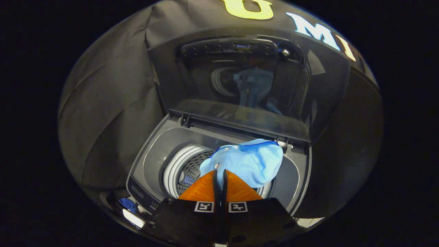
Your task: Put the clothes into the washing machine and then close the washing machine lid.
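Observation:
My gripper (219, 173) is shut on a light blue garment (252, 163) with small snap buttons. The cloth bunches just ahead of the fingertips and hangs over the round drum opening (187, 171) of a grey top-loading washing machine (151, 161). The perforated drum wall shows to the left of the garment. The machine's dark see-through lid (247, 82) stands upright behind the opening, hinged at the back, and mirrors the blue cloth.
Black cloth of the booth wall hangs behind and to the left of the machine. A control strip (140, 195) runs along the machine's near left edge, with a small blue object (128, 204) beside it.

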The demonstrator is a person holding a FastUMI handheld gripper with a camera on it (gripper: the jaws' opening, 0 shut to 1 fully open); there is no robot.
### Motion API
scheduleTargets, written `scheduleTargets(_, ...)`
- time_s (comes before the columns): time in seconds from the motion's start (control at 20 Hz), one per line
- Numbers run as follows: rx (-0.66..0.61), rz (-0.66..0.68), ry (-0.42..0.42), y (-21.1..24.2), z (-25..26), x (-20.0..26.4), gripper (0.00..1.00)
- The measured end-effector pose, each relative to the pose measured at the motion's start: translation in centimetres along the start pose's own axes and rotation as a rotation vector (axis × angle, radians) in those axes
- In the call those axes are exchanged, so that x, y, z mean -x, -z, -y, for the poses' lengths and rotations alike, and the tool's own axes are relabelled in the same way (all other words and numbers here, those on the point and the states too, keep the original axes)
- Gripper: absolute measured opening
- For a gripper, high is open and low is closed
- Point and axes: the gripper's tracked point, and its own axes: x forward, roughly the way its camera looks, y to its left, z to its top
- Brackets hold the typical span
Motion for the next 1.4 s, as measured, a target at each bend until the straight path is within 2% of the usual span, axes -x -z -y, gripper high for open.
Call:
scheduleTargets(0.55, 0.007, -0.036, -0.009, 0.8, -0.5, -1.2, 0.02)
scheduleTargets(0.65, 0.025, -0.115, 0.028, 2.1, 0.2, -1.9, 0.49)
scheduleTargets(0.75, 0.050, -0.120, 0.023, 2.6, 0.0, -1.3, 0.97)
scheduleTargets(0.95, 0.057, -0.121, 0.014, 2.8, -0.4, -1.0, 0.97)
scheduleTargets(1.1, 0.044, -0.075, 0.008, 0.8, -0.7, -0.6, 0.97)
scheduleTargets(1.25, 0.027, 0.038, -0.015, -4.0, -2.0, 1.5, 0.97)
scheduleTargets(1.4, 0.005, 0.200, -0.070, -11.3, -4.2, 5.4, 0.97)
